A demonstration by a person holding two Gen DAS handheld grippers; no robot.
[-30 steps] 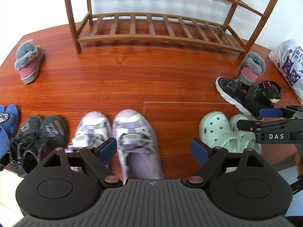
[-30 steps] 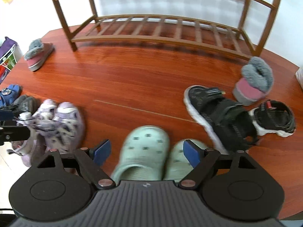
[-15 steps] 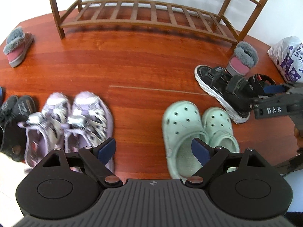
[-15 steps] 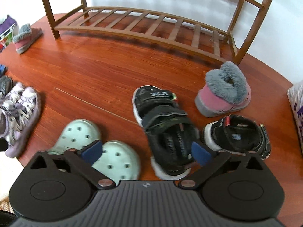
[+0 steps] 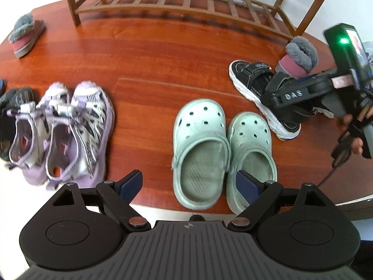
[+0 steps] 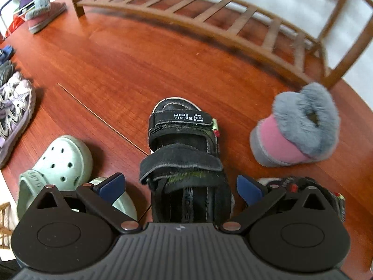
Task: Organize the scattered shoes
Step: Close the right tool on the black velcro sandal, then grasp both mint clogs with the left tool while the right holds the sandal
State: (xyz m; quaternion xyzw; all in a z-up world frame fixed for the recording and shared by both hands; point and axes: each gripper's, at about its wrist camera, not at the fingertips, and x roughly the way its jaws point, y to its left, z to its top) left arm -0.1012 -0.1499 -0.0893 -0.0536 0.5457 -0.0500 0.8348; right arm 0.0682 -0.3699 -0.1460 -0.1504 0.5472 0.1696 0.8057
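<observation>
My left gripper (image 5: 189, 185) hangs open above a pair of mint clogs (image 5: 200, 154), whose left clog lies between its blue pads. To the left stand two purple sneakers (image 5: 77, 130). My right gripper (image 6: 180, 186) is open wide over a black sandal (image 6: 184, 144), with the sandal's heel between the fingers and the pads clear of it. The second black sandal (image 6: 303, 184) is partly hidden behind the right finger. A pink slipper with grey fur (image 6: 293, 135) sits just beyond it. In the left wrist view the right gripper (image 5: 303, 91) shows over the sandal (image 5: 256, 86).
A wooden shoe rack (image 5: 186, 0) with bare slats stands against the wall at the back. Another pink fur slipper (image 5: 25, 35) lies far left, and dark shoes (image 5: 14, 98) sit at the left edge. Bare red wooden floor (image 6: 139, 58) lies between the shoes and the rack.
My left gripper has moved right, from over the purple sneakers to over the mint clogs. My right gripper moved right from the clogs to the black sandal, and its jaws widened.
</observation>
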